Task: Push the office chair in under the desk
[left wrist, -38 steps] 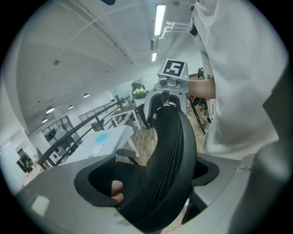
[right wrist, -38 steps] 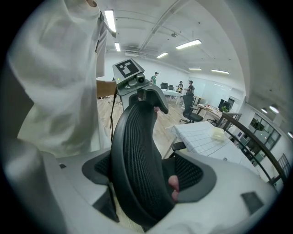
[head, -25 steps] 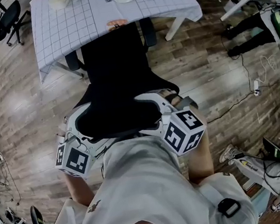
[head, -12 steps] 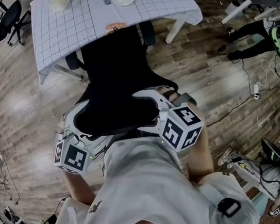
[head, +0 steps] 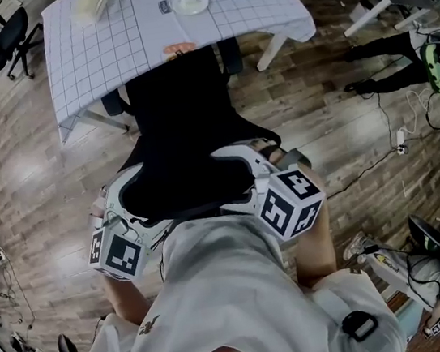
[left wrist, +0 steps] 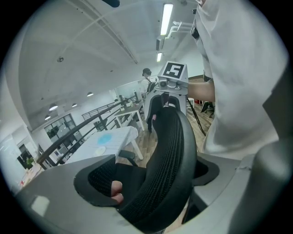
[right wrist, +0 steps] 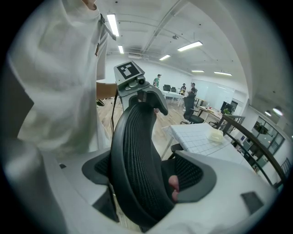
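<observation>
While we hold the chair (head: 182, 111) by the top of its back from the near side, the left gripper (left wrist: 158, 176) clamps the rim toward its left end and the right gripper (right wrist: 144, 173) toward its right. We judge the push half done: the seat's far end sits beneath the near edge of the desk (head: 103, 49), with the back well out. Next we need a straight, even shove away from us, so that nothing swivels.

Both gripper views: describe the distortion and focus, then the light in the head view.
Left gripper view: strong fisheye in a round black frame, straight lines bowed. Right gripper view: same warp, white ceiling strip lights blown out. Head view: dim, even light; the black mesh office chair backrest shows no detail.
</observation>
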Tool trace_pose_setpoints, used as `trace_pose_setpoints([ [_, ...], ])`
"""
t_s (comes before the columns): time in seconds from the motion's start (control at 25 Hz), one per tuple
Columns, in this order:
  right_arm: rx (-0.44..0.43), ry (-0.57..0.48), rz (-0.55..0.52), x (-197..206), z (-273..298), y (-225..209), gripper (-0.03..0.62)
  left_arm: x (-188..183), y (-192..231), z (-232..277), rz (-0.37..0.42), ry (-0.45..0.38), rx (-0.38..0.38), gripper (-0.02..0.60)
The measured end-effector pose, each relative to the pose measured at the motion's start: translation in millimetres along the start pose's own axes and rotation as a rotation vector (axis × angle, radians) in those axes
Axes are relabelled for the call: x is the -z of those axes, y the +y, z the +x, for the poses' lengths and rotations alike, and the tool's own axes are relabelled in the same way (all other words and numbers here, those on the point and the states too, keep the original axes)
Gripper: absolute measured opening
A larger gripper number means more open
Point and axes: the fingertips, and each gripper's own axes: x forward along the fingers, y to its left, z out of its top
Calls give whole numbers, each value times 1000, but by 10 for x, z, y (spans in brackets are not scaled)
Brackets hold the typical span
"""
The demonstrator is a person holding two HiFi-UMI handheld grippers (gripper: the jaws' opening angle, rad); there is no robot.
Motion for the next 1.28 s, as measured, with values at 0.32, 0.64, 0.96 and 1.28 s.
trace_pose_setpoints([
  [0.32,6,22,7,26,37,-151,387,26,153,51,14,10,13,459],
  [0.64,14,31,20,41,65,-305,387,38,309,106,23,20,35,457],
  [0.96,11,26,15,105,21,-472,387,-1,437,224,18,35,43,459],
  [1.28,-1,26,1,193,-38,-630,387,-61,554,348,7,43,23,459],
])
